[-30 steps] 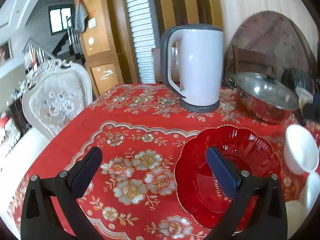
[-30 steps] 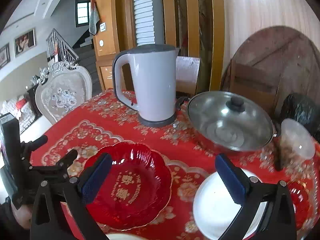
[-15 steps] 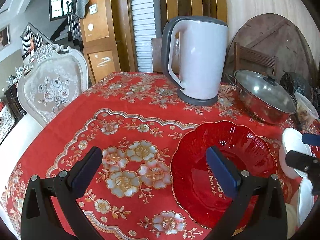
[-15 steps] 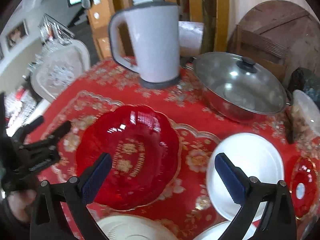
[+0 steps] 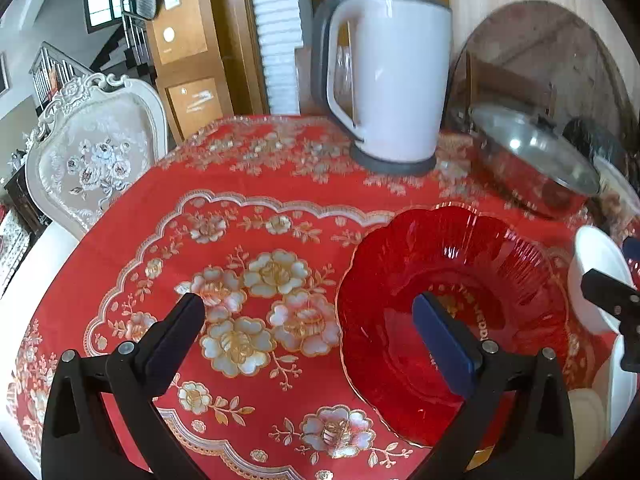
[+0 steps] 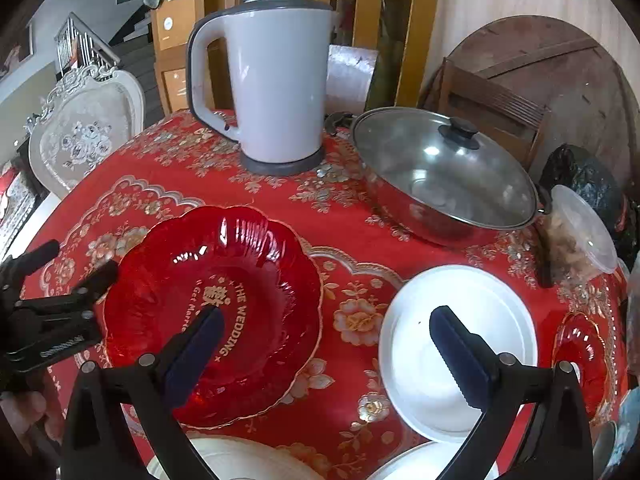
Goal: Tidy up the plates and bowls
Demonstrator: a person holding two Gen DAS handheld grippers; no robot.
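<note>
While both tongs hang over the red cloth [image 5: 160, 216], we note each spread wide and empty. Left tongs [image 5: 308, 320]: the red dish [image 5: 452, 256] lies under our right finger, flat on the cloth. Right tongs [image 6: 326, 336]: the same dish sits under the left finger, a white bowl [image 6: 460, 304] under the right. Kettle [image 6: 276, 92] and lidded pot [image 6: 440, 176] stand beyond.

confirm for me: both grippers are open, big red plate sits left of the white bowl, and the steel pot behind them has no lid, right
Not quite: the steel pot does have a lid, glass with a black knob, as the right wrist view shows. The rest holds: both grippers are open, and the red plate sits left of the white bowl.
</note>
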